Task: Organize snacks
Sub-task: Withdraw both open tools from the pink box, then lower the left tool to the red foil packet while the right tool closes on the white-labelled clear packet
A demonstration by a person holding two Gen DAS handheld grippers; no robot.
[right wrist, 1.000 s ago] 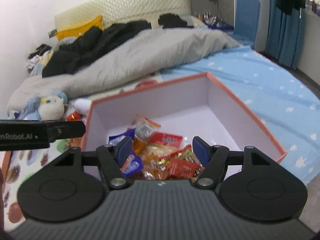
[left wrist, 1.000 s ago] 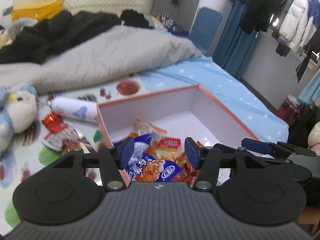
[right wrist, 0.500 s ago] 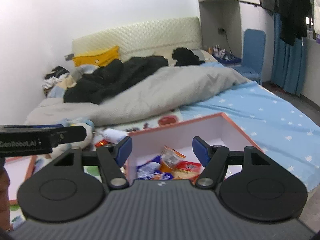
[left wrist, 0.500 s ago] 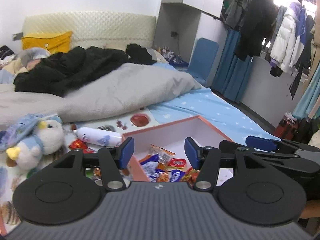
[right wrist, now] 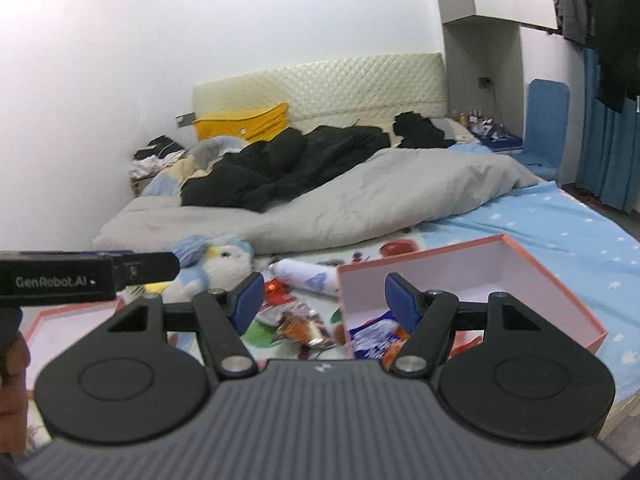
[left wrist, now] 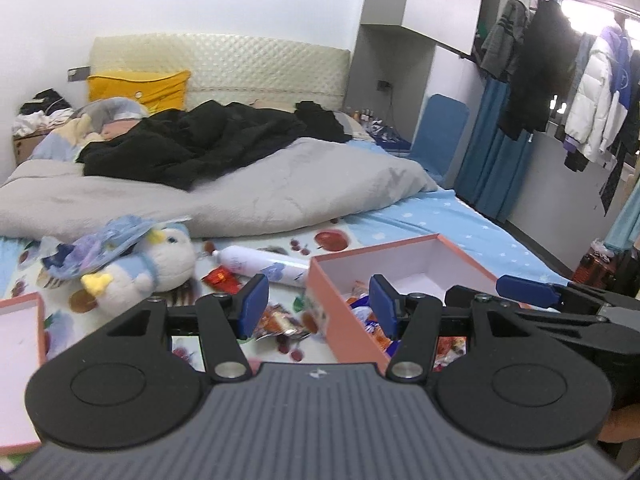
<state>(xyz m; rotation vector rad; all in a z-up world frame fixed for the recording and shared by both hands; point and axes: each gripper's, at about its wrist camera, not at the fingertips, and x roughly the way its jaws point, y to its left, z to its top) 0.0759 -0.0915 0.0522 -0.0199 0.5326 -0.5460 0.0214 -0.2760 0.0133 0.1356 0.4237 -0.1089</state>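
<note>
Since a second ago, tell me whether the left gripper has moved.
Yes. The left gripper has pulled back and up from the pink box, which now looks smaller and lower, with more bed and headboard in view.

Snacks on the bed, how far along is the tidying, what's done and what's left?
Done: several snack packets already lie in the pink box. In hand: nothing; the left gripper and right gripper are both open and empty. Left: loose packets on the sheet beside the box, a red wrapper near the white tube, and the box lid is off.
</note>
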